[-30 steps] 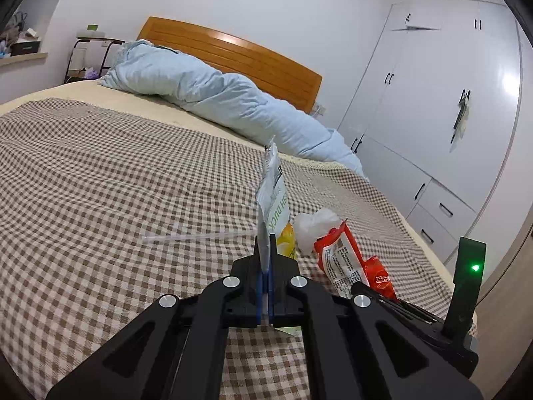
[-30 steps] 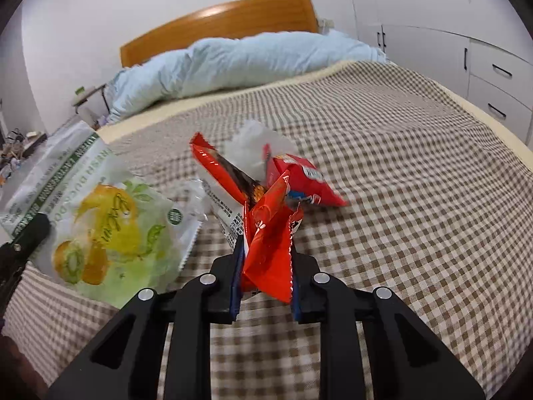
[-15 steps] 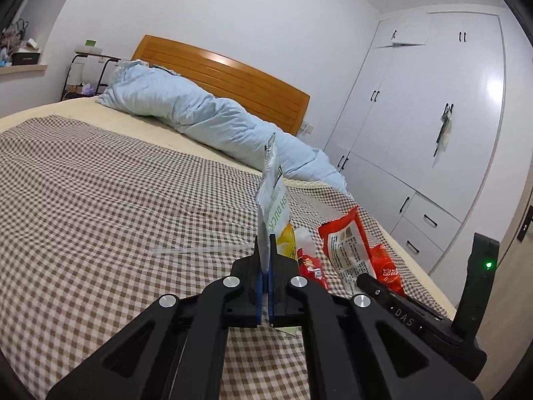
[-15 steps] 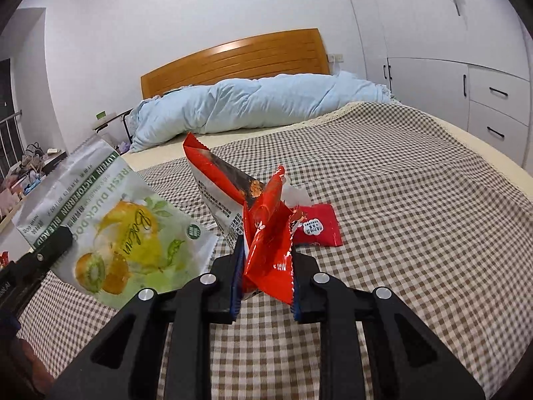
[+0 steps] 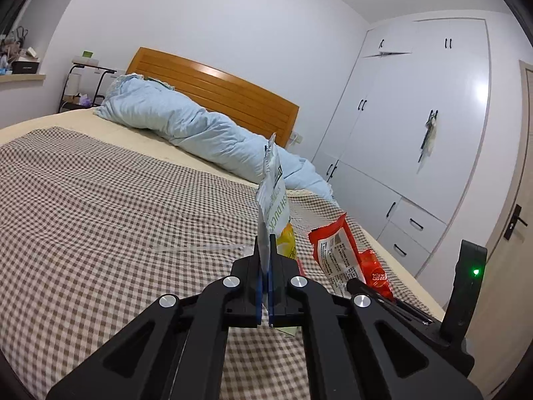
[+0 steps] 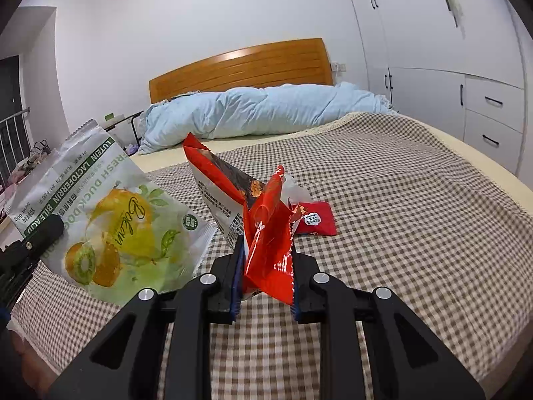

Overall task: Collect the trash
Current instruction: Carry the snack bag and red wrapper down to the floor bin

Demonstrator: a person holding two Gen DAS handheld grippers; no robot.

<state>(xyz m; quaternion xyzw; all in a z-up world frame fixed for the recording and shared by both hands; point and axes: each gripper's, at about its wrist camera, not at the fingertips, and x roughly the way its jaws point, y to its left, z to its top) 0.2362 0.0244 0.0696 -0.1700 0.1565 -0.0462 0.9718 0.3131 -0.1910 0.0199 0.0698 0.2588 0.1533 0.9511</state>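
Left gripper (image 5: 265,250): jaws clenched on the lower edge of the green-and-white fruit snack bag (image 5: 273,200), which stands upright and edge-on between them in the left wrist view; the right wrist view shows its printed face (image 6: 110,220), at far left, held clear above the bed, with the dark tip of the left gripper (image 6: 43,233) across it. Right gripper (image 6: 265,256): jaws grasping a crumpled red wrapper (image 6: 266,243), partly apart around the bunched foil; the wrapper rises from the jaws and fans upward to the left, showing a white printed back panel and a dark inner patch. In the left wrist view the same red wrapper (image 5: 333,250) appears to the right of the fruit snack bag, with the right gripper (image 5: 356,285) below it. Small red sachet (image 6: 314,221) lies flat on the checked bedspread (image 6: 399,206) just beyond the right jaws, with a bit of white crumpled material (image 6: 294,190) at its left edge, partly hidden by the wrapper. A thin clear straw-like strip (image 5: 200,249) lies on the bedspread left of the left jaws. Far side: rolled light-blue duvet (image 5: 186,126) against the wooden headboard (image 5: 213,90); white wardrobe (image 5: 416,116) along the right wall.
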